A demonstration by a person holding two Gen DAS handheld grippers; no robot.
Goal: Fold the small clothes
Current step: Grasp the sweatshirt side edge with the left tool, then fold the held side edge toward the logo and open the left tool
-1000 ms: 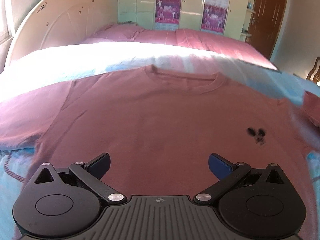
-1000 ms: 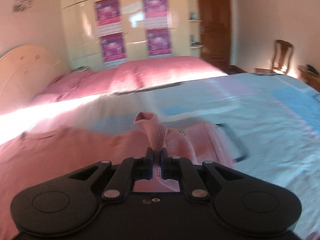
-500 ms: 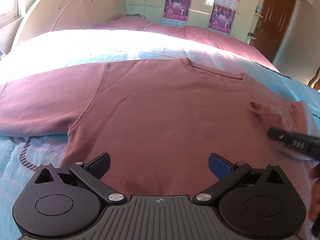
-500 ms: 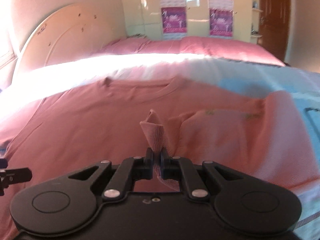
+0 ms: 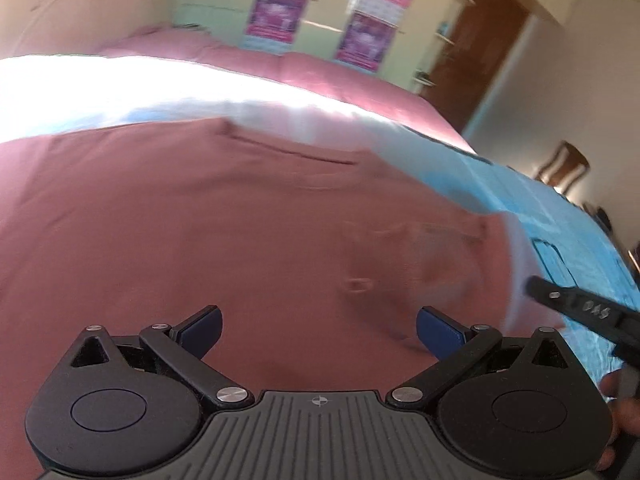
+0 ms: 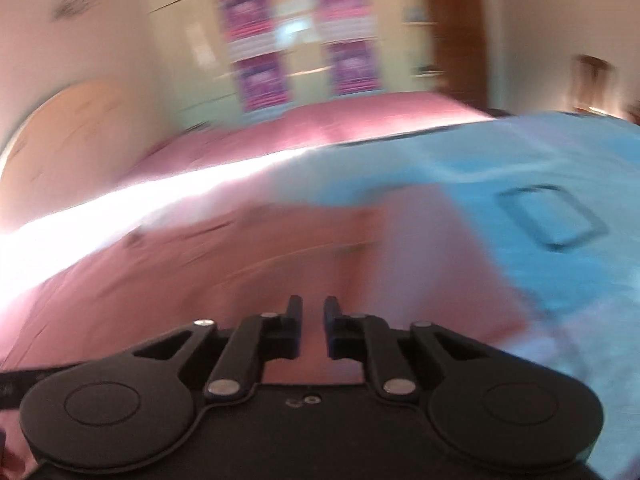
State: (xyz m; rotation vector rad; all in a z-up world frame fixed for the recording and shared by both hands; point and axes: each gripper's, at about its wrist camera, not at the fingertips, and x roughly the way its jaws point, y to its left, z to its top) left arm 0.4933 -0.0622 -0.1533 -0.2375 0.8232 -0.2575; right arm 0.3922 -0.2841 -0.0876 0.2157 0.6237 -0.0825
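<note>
A pink shirt point(image 5: 208, 232) lies spread flat on a blue sheet point(image 5: 568, 232) covering a bed, and two hand-held grippers hang just above it. In the left wrist view, the left gripper point(image 5: 318, 326) fills the bottom of the frame at 6 o'clock, its jaws spread wide with nothing between them; the blue pads point(image 5: 434, 326) sit over the lower body of the shirt. The shirt fills the middle of this view, its collar point(image 5: 288, 150) toward 12 o'clock. At 3 o'clock the shirt's right side looks folded inward over its body, with a paler edge along the fold, though blur makes the folds hard to read. A black part of the right gripper point(image 5: 576, 310) enters from the edge at 4 o'clock, beside that folded side. Past the shirt, a strip of bright sunlight crosses the bed, and beyond it lies a pink blanket point(image 5: 320, 76). A wardrobe point(image 5: 320, 12) with purple posters stands at 12 o'clock, a brown door point(image 5: 480, 48) at 1 o'clock and a chair point(image 5: 564, 164) at 2 o'clock. The right wrist view is heavily blurred. In it the right gripper point(image 6: 312, 324) sits at 6 o'clock with its jaws a narrow gap apart and no cloth between them; pink fabric shows through the gap beneath. The shirt point(image 6: 200, 272) spreads from 9 o'clock to the centre, and the sheet point(image 6: 540, 184) runs from 1 to 4 o'clock, printed with a dark rectangle outline point(image 6: 552, 216).
</note>
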